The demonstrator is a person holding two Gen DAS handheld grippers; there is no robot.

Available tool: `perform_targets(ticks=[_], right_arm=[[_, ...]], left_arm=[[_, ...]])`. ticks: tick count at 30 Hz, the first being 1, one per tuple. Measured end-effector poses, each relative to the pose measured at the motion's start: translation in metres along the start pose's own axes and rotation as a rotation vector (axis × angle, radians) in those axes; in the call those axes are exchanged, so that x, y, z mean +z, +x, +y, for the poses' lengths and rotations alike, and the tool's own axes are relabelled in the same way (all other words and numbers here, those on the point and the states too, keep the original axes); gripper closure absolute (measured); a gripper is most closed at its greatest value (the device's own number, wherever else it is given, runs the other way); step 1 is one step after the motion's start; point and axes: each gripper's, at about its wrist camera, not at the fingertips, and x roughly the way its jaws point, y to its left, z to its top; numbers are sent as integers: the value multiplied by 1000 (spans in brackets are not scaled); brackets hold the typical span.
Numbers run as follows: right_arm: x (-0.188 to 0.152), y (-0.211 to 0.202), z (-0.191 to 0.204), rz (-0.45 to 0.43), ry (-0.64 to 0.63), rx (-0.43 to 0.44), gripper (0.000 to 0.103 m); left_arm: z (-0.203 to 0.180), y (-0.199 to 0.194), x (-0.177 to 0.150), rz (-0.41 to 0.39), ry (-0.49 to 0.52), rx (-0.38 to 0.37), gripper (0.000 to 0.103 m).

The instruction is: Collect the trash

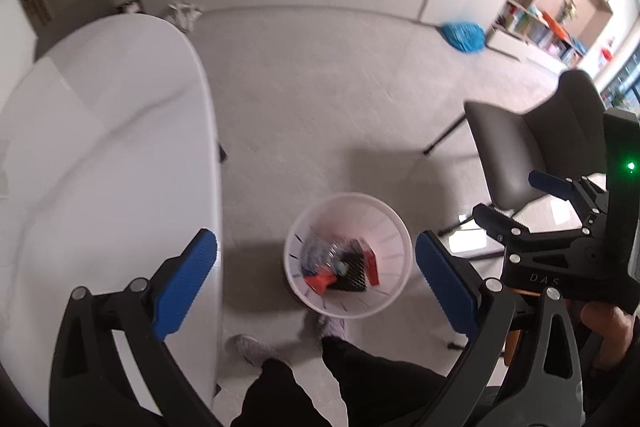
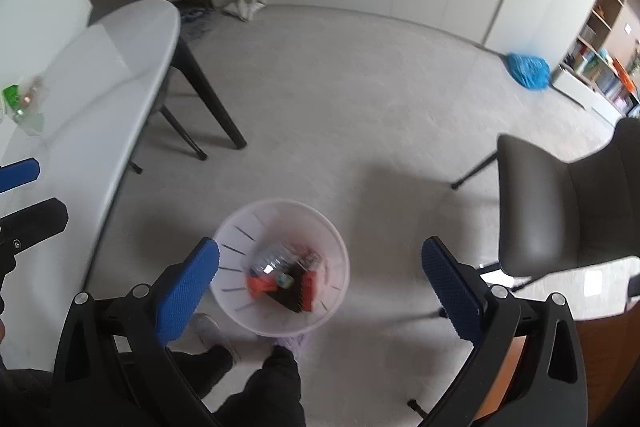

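Observation:
A white slatted bin (image 1: pixel 386 227) (image 2: pixel 240 227) stands on the floor beside the table. In it lie a crushed clear bottle (image 1: pixel 320 251) (image 2: pixel 274 257), red packaging (image 1: pixel 370 259) (image 2: pixel 310 287) and a black item (image 1: pixel 354 273). My left gripper (image 1: pixel 316 283) hangs above the bin, open, with nothing between its blue pads (image 1: pixel 188 283). My right gripper (image 2: pixel 320 291) also hovers over the bin, open and empty. On the table's left edge lies a green and clear wrapper (image 2: pixel 20 103). Each gripper shows at the edge of the other's view, the right gripper (image 1: pixel 524 203) and the left gripper (image 2: pixel 24 197).
A white rounded table (image 1: pixel 100 147) (image 2: pixel 100 75) fills the left. A dark chair (image 1: pixel 520 155) (image 2: pixel 560 207) stands right of the bin. A person's legs and shoes (image 1: pixel 256 347) (image 2: pixel 208 331) are just in front of the bin. A blue bag (image 2: pixel 528 67) lies by the far shelves.

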Motion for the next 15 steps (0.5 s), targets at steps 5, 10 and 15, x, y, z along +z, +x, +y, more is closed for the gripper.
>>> perform_targets(ticks=[5,10,15], right_arm=[[22,-17,42,-38,-64,52,3],[42,-28,84,-71,-120,84,3],[66,-41,133,-104,-191,125,3]], left_arm=[[33,-32,2,-57,-89,58,8],[77,-65,-5,-114,-210,111,8],[117,-94,-14,-167,-303,173,8]])
